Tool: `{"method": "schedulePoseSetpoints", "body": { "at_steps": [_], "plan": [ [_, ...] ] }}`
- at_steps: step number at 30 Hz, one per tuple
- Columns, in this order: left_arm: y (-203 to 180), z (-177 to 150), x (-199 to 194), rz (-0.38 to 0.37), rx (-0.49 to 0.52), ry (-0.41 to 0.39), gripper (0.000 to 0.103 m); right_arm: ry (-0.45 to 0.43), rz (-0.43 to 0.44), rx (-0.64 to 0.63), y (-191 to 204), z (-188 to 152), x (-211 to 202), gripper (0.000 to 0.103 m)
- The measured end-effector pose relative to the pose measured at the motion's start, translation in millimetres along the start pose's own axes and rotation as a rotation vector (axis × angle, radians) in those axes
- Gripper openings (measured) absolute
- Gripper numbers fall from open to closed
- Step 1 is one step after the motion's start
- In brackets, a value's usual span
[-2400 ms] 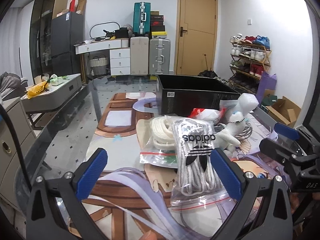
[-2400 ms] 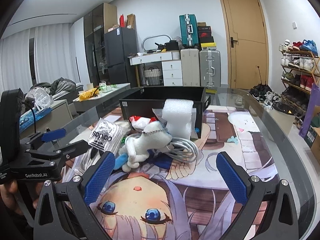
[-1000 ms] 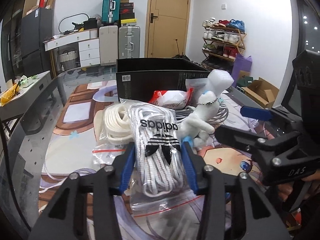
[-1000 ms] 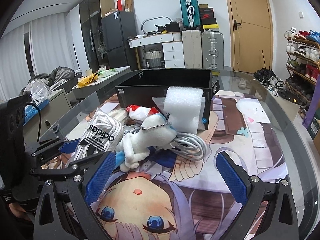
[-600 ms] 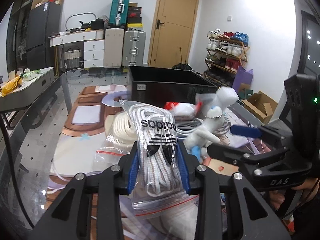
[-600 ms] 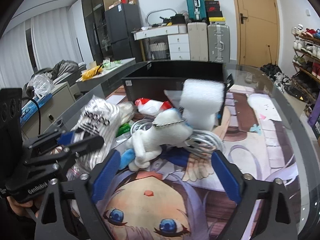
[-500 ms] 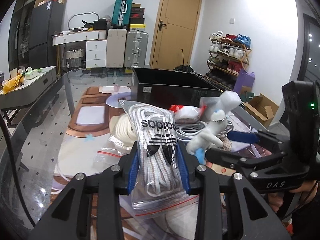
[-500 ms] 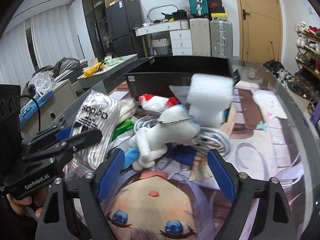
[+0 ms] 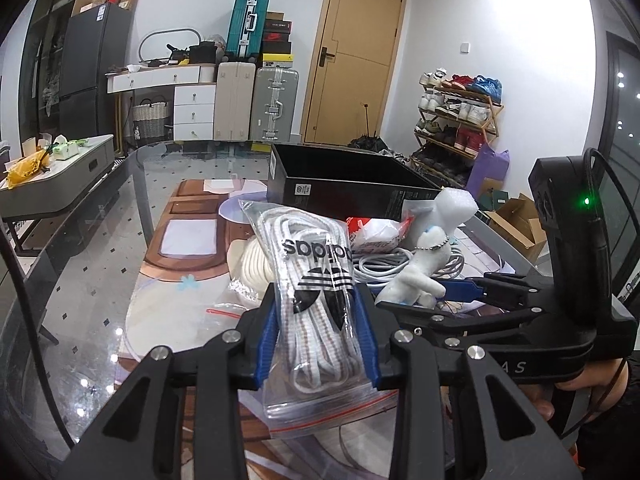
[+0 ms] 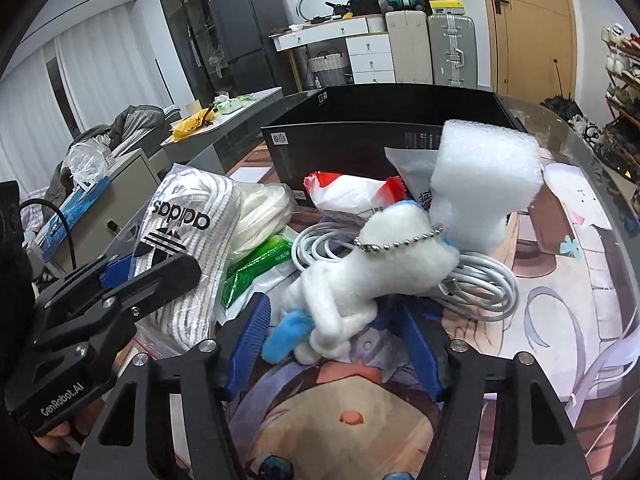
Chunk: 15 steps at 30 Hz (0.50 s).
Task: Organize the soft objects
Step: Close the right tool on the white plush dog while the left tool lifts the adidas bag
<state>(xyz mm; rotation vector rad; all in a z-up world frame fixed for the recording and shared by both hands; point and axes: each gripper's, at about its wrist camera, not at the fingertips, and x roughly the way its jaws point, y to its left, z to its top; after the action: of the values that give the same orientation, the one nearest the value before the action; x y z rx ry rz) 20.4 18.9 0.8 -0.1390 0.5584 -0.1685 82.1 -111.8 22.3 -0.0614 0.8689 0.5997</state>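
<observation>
My left gripper (image 9: 316, 336) is shut on a clear zip bag of white adidas laces (image 9: 316, 280), held above the table; the bag also shows in the right wrist view (image 10: 188, 240). My right gripper (image 10: 336, 336) is open, its blue pads on either side of a white plush toy (image 10: 376, 264) with a bead chain and blue feet. The plush also shows in the left wrist view (image 9: 424, 272). A black open box (image 10: 384, 132) stands behind the pile.
A bubble-wrap block (image 10: 484, 184), a coiled white cable (image 10: 480, 280), a red-and-white packet (image 10: 348, 194), a green packet (image 10: 256, 268) and a bag of cream cord (image 9: 248, 264) lie in front of the box. The anime mat (image 10: 560, 280) covers the glass table.
My left gripper closed on the adidas lace bag and lifted it. My right gripper moved forward onto the plush toy and its jaws narrowed around it.
</observation>
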Motion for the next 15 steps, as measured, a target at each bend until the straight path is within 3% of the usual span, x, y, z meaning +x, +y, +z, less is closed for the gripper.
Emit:
{"method": "schedulePoseSetpoints", "body": {
  "at_steps": [8, 13, 15],
  "plan": [
    [-0.5, 0.4, -1.6, 0.005, -0.001, -0.006, 0.034, -0.026, 0.001, -0.039, 7.8, -1.9, -3.1, 0.039],
    [-2.8, 1.7, -4.7, 0.012, 0.005, -0.013, 0.034, -0.049, 0.001, -0.062, 10.8, -6.9, -12.7, 0.028],
    [-3.2, 2.3, -6.0, 0.014, 0.008, -0.016, 0.034, -0.066, 0.003, -0.056, 9.9, -9.0, -18.4, 0.028]
  ]
}}
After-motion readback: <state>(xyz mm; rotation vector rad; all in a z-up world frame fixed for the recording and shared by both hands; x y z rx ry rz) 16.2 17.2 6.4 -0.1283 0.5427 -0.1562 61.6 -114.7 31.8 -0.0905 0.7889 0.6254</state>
